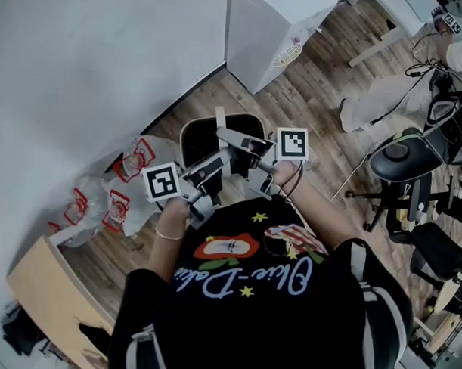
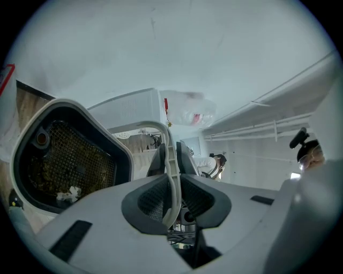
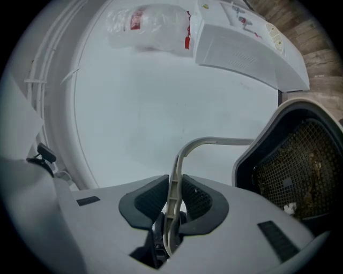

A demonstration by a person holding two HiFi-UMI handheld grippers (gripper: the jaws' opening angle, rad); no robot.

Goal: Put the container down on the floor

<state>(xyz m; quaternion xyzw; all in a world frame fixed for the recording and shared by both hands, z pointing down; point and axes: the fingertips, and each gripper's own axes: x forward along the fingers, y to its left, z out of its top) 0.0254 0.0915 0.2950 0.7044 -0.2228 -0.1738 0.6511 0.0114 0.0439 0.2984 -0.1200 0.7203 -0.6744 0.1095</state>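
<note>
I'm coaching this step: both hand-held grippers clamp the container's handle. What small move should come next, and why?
Probably lower both together, straight down. The left hand-held gripper and right hand-held gripper are shut on the handle, and the container appears to hang over the wooden floor, so keep the grip until it rests.
</note>
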